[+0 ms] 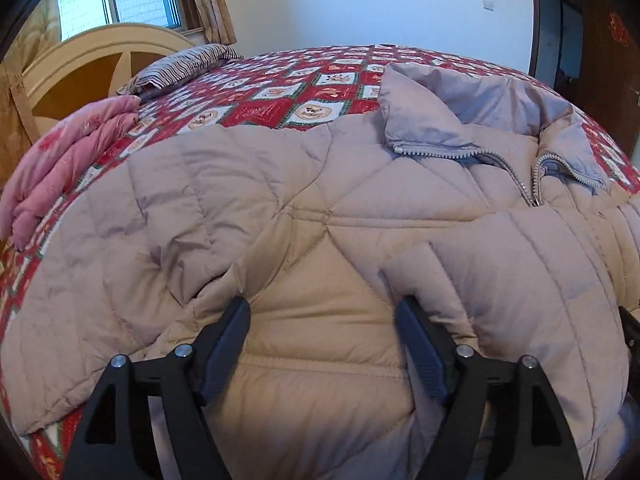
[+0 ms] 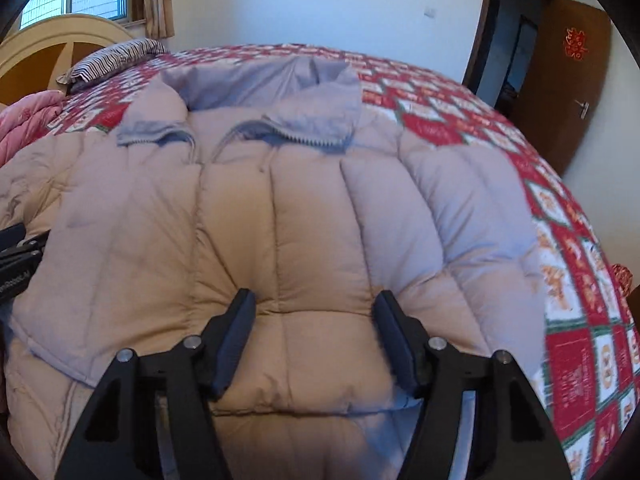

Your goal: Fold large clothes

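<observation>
We hold the left gripper (image 1: 322, 312) and right gripper (image 2: 313, 306) open over the jacket (image 1: 280, 208), its collar (image 1: 424, 120) at one o'clock.

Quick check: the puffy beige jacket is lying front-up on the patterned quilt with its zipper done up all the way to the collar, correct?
Not quite. The zipper is open at the top, its two sides spreading apart below the collar, as the left wrist view shows. The rest holds: the puffy beige jacket lies front-up on the patterned quilt.
</observation>
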{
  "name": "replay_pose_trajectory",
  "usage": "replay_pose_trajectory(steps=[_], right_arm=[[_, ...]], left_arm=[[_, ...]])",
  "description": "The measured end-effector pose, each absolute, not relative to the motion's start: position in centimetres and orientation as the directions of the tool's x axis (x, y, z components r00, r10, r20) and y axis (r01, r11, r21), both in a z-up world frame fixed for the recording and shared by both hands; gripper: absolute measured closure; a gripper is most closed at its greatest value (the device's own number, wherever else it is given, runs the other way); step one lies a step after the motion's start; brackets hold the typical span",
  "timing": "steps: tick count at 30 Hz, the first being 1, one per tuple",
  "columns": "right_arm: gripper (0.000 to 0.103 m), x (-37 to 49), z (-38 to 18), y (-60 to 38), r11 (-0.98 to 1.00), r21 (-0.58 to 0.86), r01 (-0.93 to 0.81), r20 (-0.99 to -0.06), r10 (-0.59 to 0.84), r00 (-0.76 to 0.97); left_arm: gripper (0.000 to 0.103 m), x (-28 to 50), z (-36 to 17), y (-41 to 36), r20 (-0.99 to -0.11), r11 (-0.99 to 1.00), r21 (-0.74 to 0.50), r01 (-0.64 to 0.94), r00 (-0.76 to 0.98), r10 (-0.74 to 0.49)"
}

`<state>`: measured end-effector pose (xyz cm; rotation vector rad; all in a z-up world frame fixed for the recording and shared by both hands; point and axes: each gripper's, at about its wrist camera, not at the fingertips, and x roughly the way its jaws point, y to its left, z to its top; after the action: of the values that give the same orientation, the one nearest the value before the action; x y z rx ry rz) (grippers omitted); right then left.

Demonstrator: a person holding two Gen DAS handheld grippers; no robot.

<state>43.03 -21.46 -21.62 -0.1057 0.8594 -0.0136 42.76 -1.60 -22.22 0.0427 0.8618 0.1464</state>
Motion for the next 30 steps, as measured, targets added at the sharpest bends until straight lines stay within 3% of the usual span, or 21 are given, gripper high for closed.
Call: replay_pose_trajectory(steps=[9, 12, 14, 15, 22, 25, 27, 30], right_arm=[[0.036, 43.3, -21.8, -21.0, 0.993, -0.118, -0.031, -0.756, -0.069, 0.651], [0.029, 41.8, -19.7, -21.7, 0.99, -0.138, -0.024, -0.746, -0.088, 0.66], [0.007, 39.3, -17.8, -22.1, 0.989, -0.148, 0.012, -0.691, -0.112, 0.714], [0.003, 37.4, -16.6, -22.5, 0.992, -0.129, 0.012, -0.655, -0.094, 0.749], [0.0, 30.3, -16.2, -21.4, 0.976, -0.213, -0.037, -0.614, -0.104, 0.783], [0.0, 29.3, -16.7, -20.9, 0.973, -0.227, -0.041, -0.616, -0.111, 0.78], [0.0, 29.1, -16.7, -20.5, 0.976, -0.213, -0.04, -0.623, -0.105, 0.775], [0.0, 28.5, -16.0, -19.9, 0.977, -0.207, -0.047, -0.618, -0.093, 0.781]], left_arm=[[0.02, 43.2, -21.3, -0.7, -0.801, 0.991, 0.095, -0.093, 0.584, 0.131], [0.02, 39.3, -16.7, 3.4, -0.736, 0.992, -0.005, -0.129, 0.672, 0.084], [0.02, 36.2, -14.8, 7.0, -0.683, 0.986, 0.017, -0.163, 0.719, 0.131], [0.019, 34.8, -14.4, 9.1, -0.666, 0.979, 0.049, -0.197, 0.724, 0.179], [0.019, 28.3, -17.8, 27.2, -0.738, 0.826, 0.132, -0.548, 0.502, 0.451], [0.019, 27.0, -19.9, 31.4, -0.789, 0.789, 0.068, -0.611, 0.451, 0.417], [0.019, 26.8, -20.9, 32.9, -0.823, 0.788, -0.048, -0.614, 0.471, 0.317], [0.019, 27.3, -20.8, 32.0, -0.806, 0.811, -0.098, -0.577, 0.524, 0.275]])
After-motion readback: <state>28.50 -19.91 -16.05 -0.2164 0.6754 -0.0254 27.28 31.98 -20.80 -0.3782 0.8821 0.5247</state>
